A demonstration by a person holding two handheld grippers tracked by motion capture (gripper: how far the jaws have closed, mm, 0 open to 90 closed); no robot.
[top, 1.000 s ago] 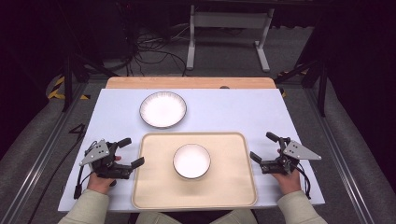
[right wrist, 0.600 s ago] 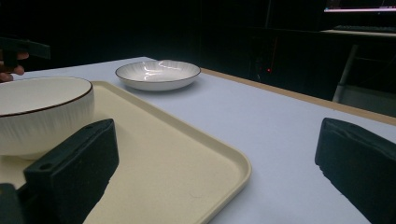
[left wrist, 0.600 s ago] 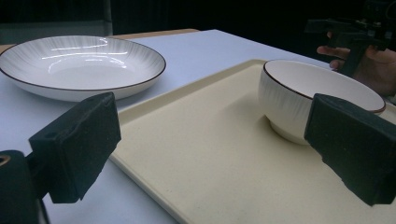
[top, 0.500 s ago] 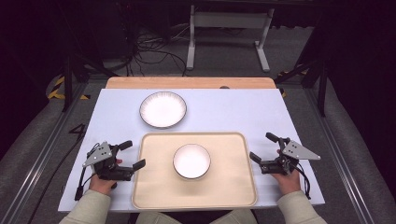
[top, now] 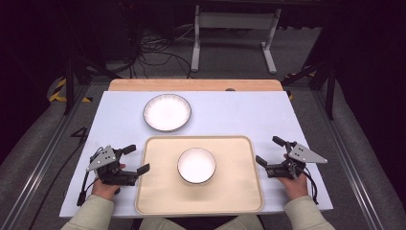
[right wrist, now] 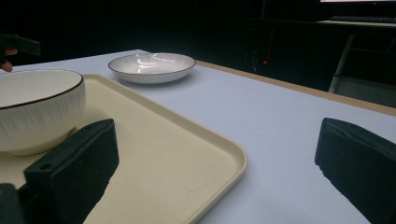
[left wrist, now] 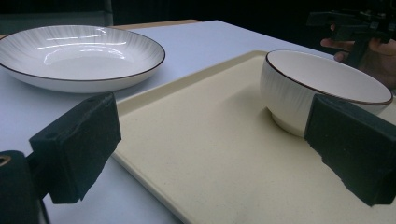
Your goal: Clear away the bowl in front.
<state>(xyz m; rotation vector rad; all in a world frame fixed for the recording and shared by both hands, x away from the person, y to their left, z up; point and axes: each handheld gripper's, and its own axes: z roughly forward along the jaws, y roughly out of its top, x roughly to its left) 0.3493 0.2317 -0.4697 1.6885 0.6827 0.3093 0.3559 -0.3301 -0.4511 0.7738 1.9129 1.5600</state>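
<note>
Each hand carries a black two-jaw tool: the left gripper (top: 135, 159) and right gripper (top: 271, 151) have blocky matte pads, grey three-cornered top plates, thin black trailing cables. Sleeves pale beige.

Readable text: none on the table (top: 230, 112), the tray (top: 158, 191), the bowl (top: 197, 165) or the plate (top: 167, 112).
Floor marking: a single dark figure resembling a "4" (top: 79, 134) on the grey floor just off the table's left edge; too small to confirm.
Warning tape: yellow-and-black striped strips (top: 61, 91) on the floor beyond the table's far left corner; they carry no words.
Grippers: no brand or number legible on the left gripper (top: 135, 159) or the right gripper (top: 268, 151).
</note>
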